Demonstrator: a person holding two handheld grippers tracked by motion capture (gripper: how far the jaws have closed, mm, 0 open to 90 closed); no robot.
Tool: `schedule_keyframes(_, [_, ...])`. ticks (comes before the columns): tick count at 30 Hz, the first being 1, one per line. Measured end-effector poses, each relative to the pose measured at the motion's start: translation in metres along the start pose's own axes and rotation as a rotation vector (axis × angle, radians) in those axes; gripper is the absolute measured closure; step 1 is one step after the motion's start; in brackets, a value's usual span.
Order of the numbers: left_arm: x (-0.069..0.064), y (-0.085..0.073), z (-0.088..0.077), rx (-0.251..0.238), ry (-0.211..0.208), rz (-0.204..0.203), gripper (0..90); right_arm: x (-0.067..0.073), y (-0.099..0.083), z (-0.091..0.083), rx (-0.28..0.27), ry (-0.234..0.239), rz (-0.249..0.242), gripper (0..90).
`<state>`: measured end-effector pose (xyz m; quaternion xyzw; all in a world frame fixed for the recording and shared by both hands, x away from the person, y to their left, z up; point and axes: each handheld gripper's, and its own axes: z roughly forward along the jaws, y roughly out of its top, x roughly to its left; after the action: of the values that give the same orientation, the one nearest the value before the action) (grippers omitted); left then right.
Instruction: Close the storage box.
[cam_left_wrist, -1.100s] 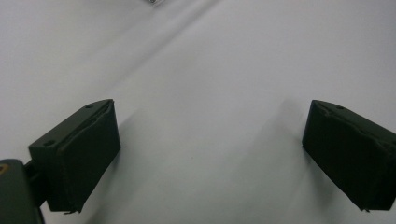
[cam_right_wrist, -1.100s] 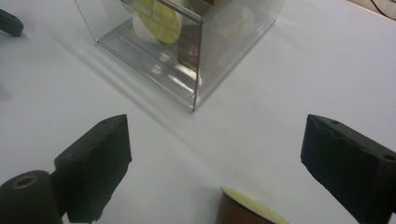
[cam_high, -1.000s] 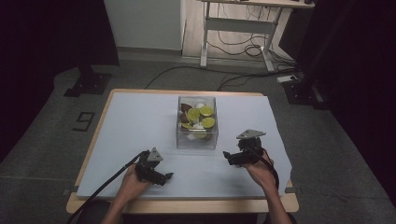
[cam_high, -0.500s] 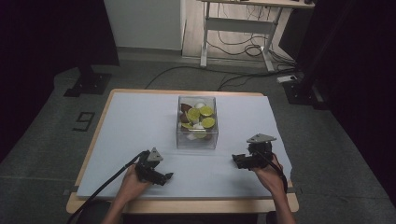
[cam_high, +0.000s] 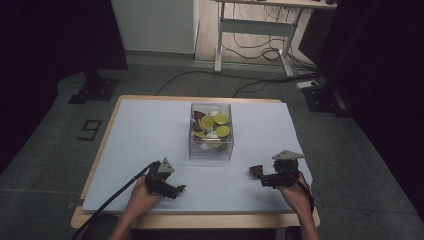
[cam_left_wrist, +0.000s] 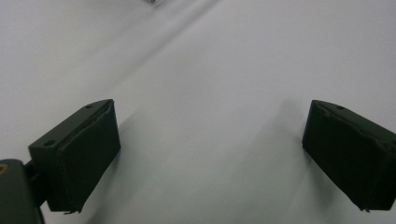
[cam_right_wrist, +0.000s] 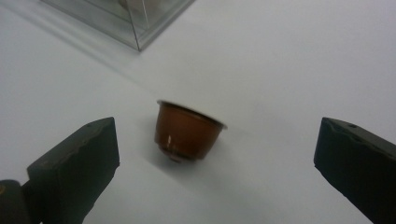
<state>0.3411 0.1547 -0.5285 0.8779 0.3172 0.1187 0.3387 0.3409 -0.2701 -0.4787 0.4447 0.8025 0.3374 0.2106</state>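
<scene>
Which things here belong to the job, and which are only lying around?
Job: brown capsule; clear box of capsules; right gripper, jaws open around the capsule; left gripper, open.
Around: desk frame; floor cables.

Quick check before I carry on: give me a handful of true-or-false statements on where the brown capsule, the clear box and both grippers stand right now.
1. The brown capsule stands on the table, outside the clear box. True.
2. The right gripper is shut on the capsule. False: its jaws stand wide open, apart from it.
3. The left gripper holds a capsule. False: its open jaws have only bare table between them.
4. The clear box holds green-topped capsules. True.
5. The capsule lies on its side. False: it stands rim up.
</scene>
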Motion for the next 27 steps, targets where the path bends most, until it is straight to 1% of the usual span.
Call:
schedule_keyframes(4, [0.0,0.0,0.0,0.0,0.0,0.0,3.8,-0.004,-0.009,0.003,0.02,0.005,0.008,0.2])
schedule_keyframes(7, [0.0,0.0,0.0,0.0,0.0,-0.001,3.8,-0.007,-0.017,0.008,0.055,0.006,0.015,0.2])
schedule_keyframes(12, [0.0,0.0,0.0,0.0,0.0,0.0,3.8,-0.011,-0.029,0.02,0.095,0.035,0.027,0.0])
schedule_keyframes(14, [0.0,0.0,0.0,0.0,0.0,-0.001,3.8,-0.013,-0.034,0.025,0.102,0.044,0.029,0.0])
schedule_keyframes(17, [0.0,0.0,0.0,0.0,0.0,-0.001,3.8,-0.014,-0.04,0.031,0.094,0.069,0.047,0.0])
schedule_keyframes(21, [0.0,0.0,0.0,0.0,0.001,0.0,3.8,-0.011,-0.046,0.033,0.045,0.048,0.003,0.0])
schedule_keyframes(23, [0.0,0.0,0.0,0.0,0.001,0.0,3.8,-0.011,-0.049,0.033,0.022,0.053,0.015,0.0])
schedule_keyframes(27, [0.0,0.0,0.0,0.0,0.001,0.0,3.8,-0.011,-0.05,0.033,0.018,0.05,0.014,0.0])
